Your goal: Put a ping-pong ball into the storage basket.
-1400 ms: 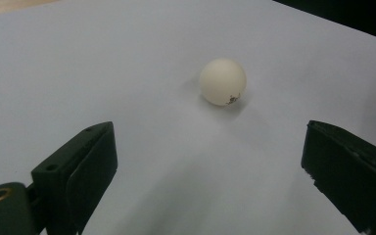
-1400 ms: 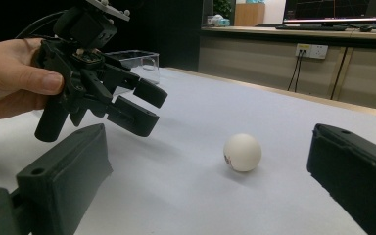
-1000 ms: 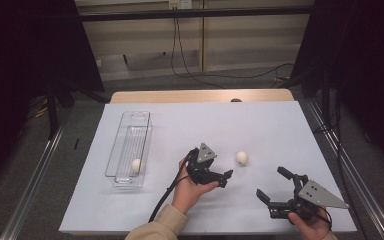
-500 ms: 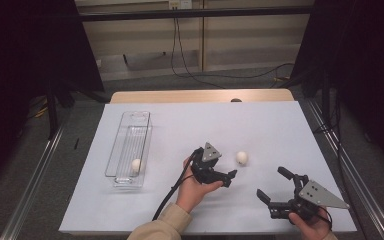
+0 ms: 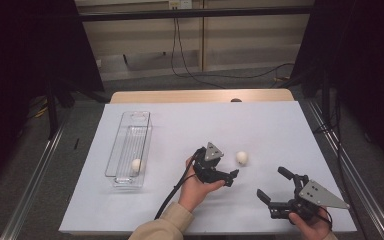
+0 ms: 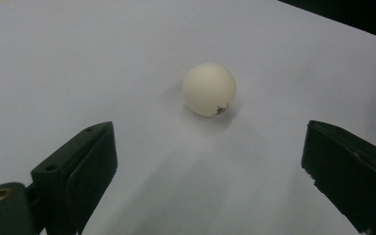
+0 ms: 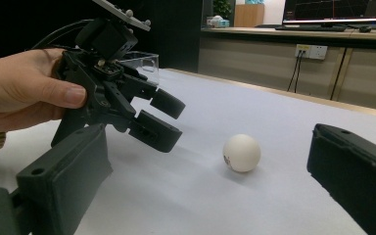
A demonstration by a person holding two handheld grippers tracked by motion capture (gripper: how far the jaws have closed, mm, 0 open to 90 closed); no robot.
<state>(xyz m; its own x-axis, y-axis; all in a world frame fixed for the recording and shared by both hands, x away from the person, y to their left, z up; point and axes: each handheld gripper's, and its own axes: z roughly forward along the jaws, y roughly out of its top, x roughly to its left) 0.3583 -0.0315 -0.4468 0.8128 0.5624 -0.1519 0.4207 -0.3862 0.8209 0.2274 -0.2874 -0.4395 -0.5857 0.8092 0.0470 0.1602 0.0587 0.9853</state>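
Gaping left claw (image 5: pixel 228 177) faces smooth round ball (image 5: pixel 241 158).

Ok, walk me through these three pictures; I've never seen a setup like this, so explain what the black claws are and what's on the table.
A person holds a hand-operated two-jaw gripper in each hand. The high view looks down on the white table. The other two pictures come from cameras riding on each gripper, looking along its jaws. The left gripper is open and aimed at a white ball lying loose, not yet touched. The right gripper is open too, near the table's front edge, holding nothing. At the left stands a clear plastic tray with a second white ball inside.
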